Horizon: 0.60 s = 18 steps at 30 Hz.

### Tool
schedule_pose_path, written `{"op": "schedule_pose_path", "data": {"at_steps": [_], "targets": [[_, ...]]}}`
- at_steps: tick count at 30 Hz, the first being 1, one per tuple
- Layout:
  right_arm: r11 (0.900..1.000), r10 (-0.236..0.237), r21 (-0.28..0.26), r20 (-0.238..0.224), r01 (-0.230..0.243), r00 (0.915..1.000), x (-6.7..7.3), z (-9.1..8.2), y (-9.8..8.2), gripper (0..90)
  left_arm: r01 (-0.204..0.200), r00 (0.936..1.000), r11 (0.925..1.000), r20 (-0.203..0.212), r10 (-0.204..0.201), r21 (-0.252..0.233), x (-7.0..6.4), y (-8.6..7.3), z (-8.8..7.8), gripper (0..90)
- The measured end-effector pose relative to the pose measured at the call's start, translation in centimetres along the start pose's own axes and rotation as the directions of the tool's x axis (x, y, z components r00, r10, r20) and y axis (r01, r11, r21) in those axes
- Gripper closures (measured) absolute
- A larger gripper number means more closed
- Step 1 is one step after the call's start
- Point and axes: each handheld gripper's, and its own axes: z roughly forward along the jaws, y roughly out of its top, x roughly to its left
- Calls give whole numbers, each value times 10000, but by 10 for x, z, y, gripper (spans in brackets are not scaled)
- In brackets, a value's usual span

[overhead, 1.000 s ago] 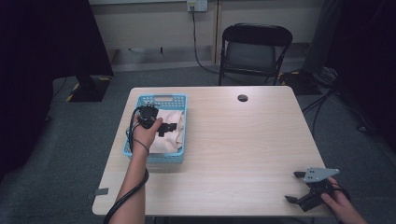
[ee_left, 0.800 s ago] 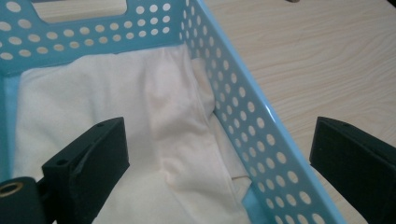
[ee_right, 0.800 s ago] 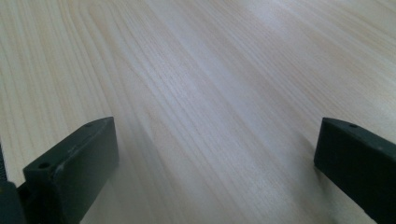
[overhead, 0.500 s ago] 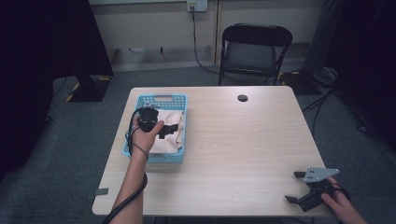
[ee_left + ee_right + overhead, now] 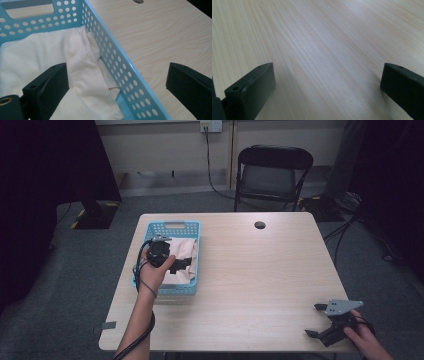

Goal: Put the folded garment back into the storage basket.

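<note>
Cream cloth (image 5: 45,62) in your blue basket (image 5: 120,65) is soft and light, so pinch a raised fold with the wide-open left gripper (image 5: 117,82) fingers; right gripper (image 5: 327,326) fingers also stand wide.

We record a lab-type room: grey carpet (image 5: 60,285), black curtains (image 5: 45,165), folding chair (image 5: 272,172), wall socket (image 5: 211,126), bare wooden bench (image 5: 260,270).

Soft matt cloth (image 5: 37,62) in perforated plastic basket (image 5: 120,65); smooth wood-grain table (image 5: 324,50).
</note>
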Motion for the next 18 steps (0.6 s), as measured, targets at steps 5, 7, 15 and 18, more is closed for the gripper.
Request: {"op": "schedule_pose_path", "data": {"at_steps": [5, 7, 15, 18], "targets": [[10000, 0, 0, 1, 0, 10000, 0, 0, 0, 0, -25, 10000, 10000, 15, 25, -81, 0, -6, -5, 39], [10000, 0, -1, 1, 0, 10000, 0, 0, 0, 0, 1, 10000, 9999, -4, -1, -102, 1, -9, -6, 39], [10000, -1, -1, 2, 1, 10000, 0, 0, 0, 0, -125, 9999, 9998, -6, 125, -155, 0, -17, -9, 40], [10000, 1, -1, 1, -1, 10000, 0, 0, 0, 0, -162, 9999, 9998, -4, 162, -152, 0, -20, -8, 39]]}}
